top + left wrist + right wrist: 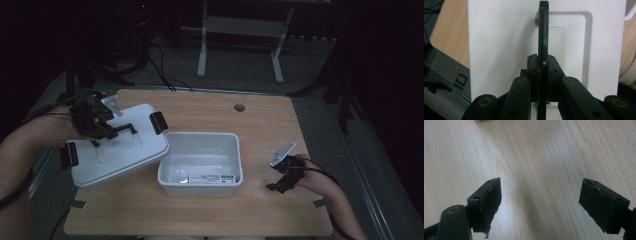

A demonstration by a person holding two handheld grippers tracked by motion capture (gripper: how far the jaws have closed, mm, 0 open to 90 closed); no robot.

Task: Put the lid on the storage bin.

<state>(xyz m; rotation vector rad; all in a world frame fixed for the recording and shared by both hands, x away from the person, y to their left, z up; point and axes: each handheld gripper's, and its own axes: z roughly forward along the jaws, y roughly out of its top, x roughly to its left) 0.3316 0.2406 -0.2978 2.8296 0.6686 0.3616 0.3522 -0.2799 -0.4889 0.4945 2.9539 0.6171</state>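
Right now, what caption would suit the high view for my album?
Left gripper lifts the white lid by its handle beside the open box; right gripper waits open.

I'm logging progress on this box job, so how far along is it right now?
Done: the lid is off the white box, which stands open with a small packet inside. In hand: the left gripper is shut on the lid's black handle, holding the lid tilted at the box's left. Left: the lid has not been set down flat, and the right gripper waits open over the table.
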